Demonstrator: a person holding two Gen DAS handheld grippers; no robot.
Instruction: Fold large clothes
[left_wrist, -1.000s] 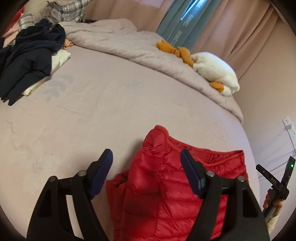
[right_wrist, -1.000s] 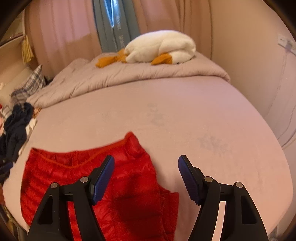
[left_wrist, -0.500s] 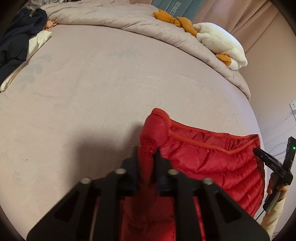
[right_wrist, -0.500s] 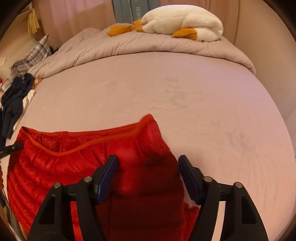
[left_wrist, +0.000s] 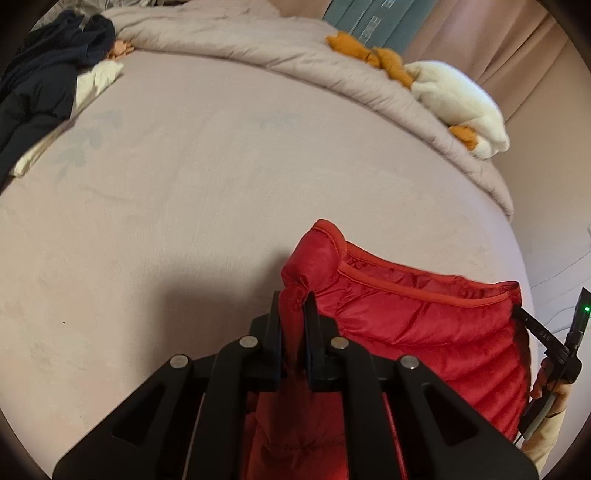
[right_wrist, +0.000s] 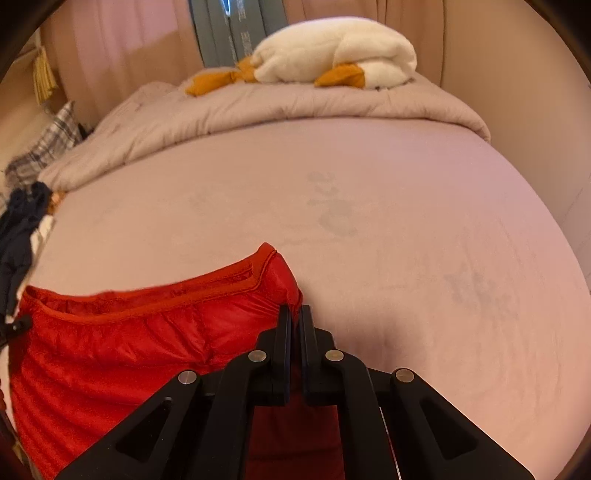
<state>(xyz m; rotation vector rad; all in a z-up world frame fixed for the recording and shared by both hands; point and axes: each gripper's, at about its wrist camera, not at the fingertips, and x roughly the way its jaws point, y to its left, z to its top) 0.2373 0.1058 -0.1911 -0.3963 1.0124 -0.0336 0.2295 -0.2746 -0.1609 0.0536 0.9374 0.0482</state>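
Observation:
A red puffer jacket (left_wrist: 424, 332) lies flat at the near edge of the bed, its hem band facing the far side. My left gripper (left_wrist: 293, 299) is shut on the jacket's left corner, and a ridge of red fabric stands up between its fingers. In the right wrist view the jacket (right_wrist: 129, 343) spreads to the left. My right gripper (right_wrist: 294, 312) is at the jacket's right edge, its jaws closing to a narrow slit with a thin fold of red fabric pinched in it. The lower part of the jacket is hidden under both grippers.
The pink bed sheet (left_wrist: 184, 184) stretches wide beyond the jacket. A folded grey duvet (left_wrist: 295, 62) and a white plush goose (left_wrist: 458, 96) lie along the far side. Dark clothes (left_wrist: 37, 85) are heaped at the far left. A wall runs close on the right.
Both grippers came down onto the jacket and went from wide open to shut. The left closed on its corner first. The right closed on its edge in the last half second.

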